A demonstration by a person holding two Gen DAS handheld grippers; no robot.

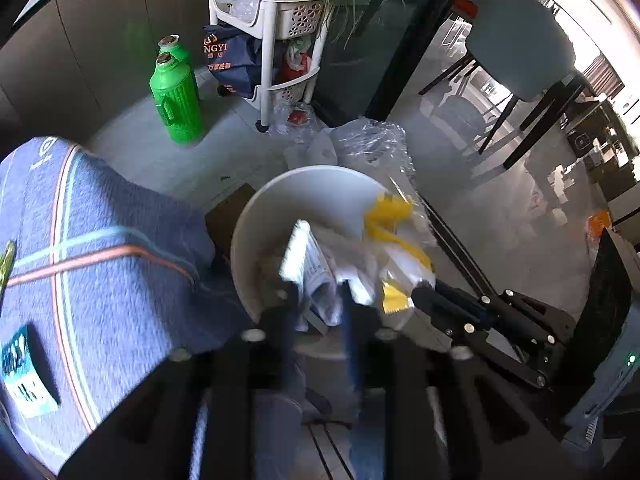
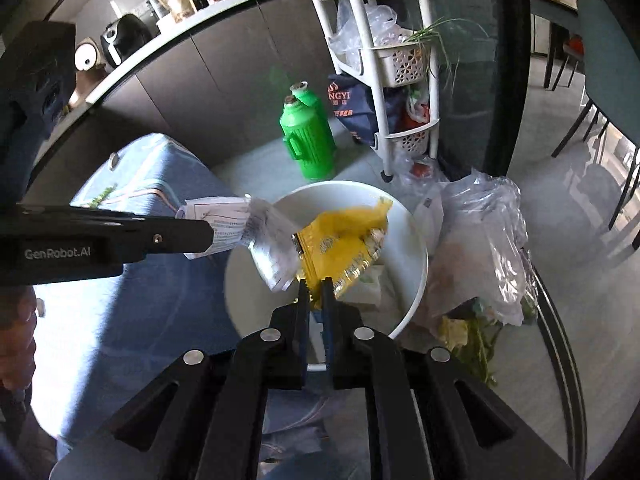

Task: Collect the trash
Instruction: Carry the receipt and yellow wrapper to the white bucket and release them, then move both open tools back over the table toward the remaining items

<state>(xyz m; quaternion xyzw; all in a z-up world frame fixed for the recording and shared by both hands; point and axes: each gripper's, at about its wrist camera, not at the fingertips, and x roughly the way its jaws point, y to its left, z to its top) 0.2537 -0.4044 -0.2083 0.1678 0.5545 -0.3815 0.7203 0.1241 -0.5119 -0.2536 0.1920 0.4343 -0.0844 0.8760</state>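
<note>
A white round bin [image 1: 308, 192] [image 2: 416, 240] stands on the floor below both grippers. Over its mouth, my left gripper [image 1: 318, 296] [image 2: 206, 236] has its fingers apart, with a white printed paper packet [image 1: 316, 276] [image 2: 256, 232] loose between the tips. My right gripper [image 2: 316, 290] comes in from the right in the left wrist view [image 1: 418, 292]. It is shut on a crumpled yellow wrapper [image 2: 344, 240] [image 1: 390, 216], which hangs over the bin. More paper scraps lie inside the bin.
A blue cloth-covered box [image 1: 100, 240] [image 2: 152, 184] stands left of the bin. Two green flasks [image 1: 176, 96] [image 2: 308, 136] and a white basket rack [image 1: 272, 40] [image 2: 404, 60] stand behind. A clear plastic bag of waste [image 2: 480, 248] [image 1: 372, 144] lies right, by a glass table edge [image 2: 560, 320].
</note>
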